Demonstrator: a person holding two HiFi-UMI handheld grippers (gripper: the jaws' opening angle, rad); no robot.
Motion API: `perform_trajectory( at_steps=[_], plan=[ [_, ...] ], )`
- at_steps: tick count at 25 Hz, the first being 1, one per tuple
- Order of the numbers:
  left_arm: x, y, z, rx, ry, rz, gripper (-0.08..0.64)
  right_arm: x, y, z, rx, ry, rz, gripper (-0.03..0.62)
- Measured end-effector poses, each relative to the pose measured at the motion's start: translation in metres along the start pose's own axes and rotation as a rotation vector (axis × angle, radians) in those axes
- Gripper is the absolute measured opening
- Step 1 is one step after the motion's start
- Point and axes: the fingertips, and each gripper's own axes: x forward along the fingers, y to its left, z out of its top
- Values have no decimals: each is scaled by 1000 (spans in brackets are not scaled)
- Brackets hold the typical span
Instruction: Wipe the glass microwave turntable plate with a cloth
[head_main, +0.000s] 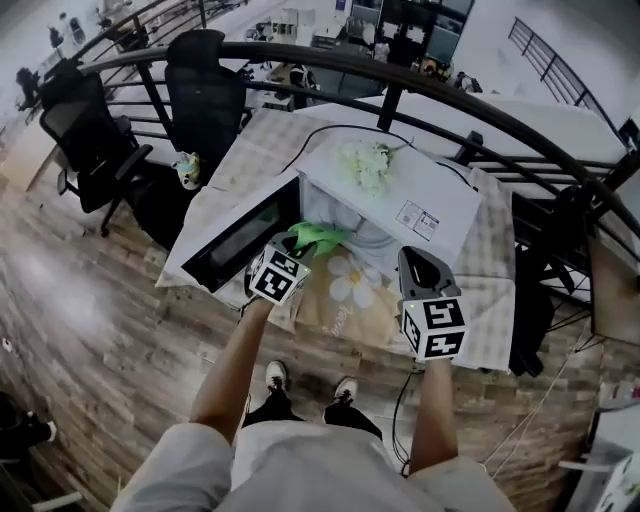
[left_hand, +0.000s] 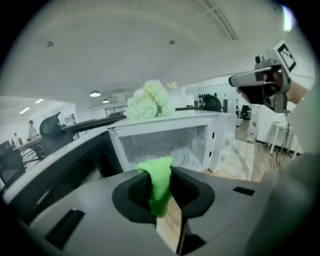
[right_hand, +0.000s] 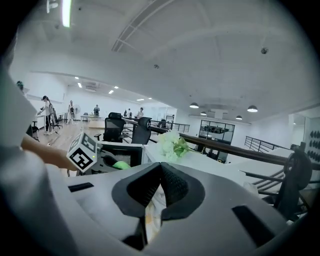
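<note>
1. Overhead, by the table front: microwave (head_main: 400, 195) with its door (head_main: 238, 238) swung out to the left; left gripper (head_main: 300, 248) right at the open mouth, green cloth (head_main: 320, 238) pinched in its jaws; right gripper (head_main: 415, 262) just beside it on the right, clear of the opening; plate not plain from up here.
2. Left gripper view: left gripper (left_hand: 159, 172) clamped on the cloth (left_hand: 156, 188); cavity straight ahead; on its floor a pale ribbed disc, the plate (left_hand: 186, 156) as I judge it, lying flat, ahead and a little right of the jaws; the wipe, I reckon, wants a push forward and down into the box.
3. Right gripper view: right gripper (right_hand: 161, 169) pressed together with nothing between the tips; it looks across the microwave top toward the flowers (right_hand: 172, 145); the cloth (right_hand: 120, 165) sits off to its left at the doorway; the left gripper is the nearer one to the plate.
</note>
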Motion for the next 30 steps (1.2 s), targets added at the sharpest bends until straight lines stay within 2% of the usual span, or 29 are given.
perform_trajectory(
  at_steps=[5, 8, 14, 18, 25, 30],
  plan=[
    [-62, 16, 36, -91, -141, 109, 83, -9, 2, 29, -26, -49, 23, 15],
    [-99, 22, 61, -103, -224, 150, 83, -14, 10, 48, -76, -74, 41, 15],
    [-158, 37, 101, -29, -309, 242, 83, -26, 21, 94, -123, -193, 77, 14],
    [-182, 51, 125, 8, -366, 279, 83, -23, 23, 118, -173, -213, 81, 14],
    [-216, 55, 165, 91, -440, 304, 83, -19, 30, 141, -232, -253, 83, 14],
    [-222, 58, 175, 113, -467, 302, 83, -11, 35, 147, -262, -245, 99, 14]
  ],
)
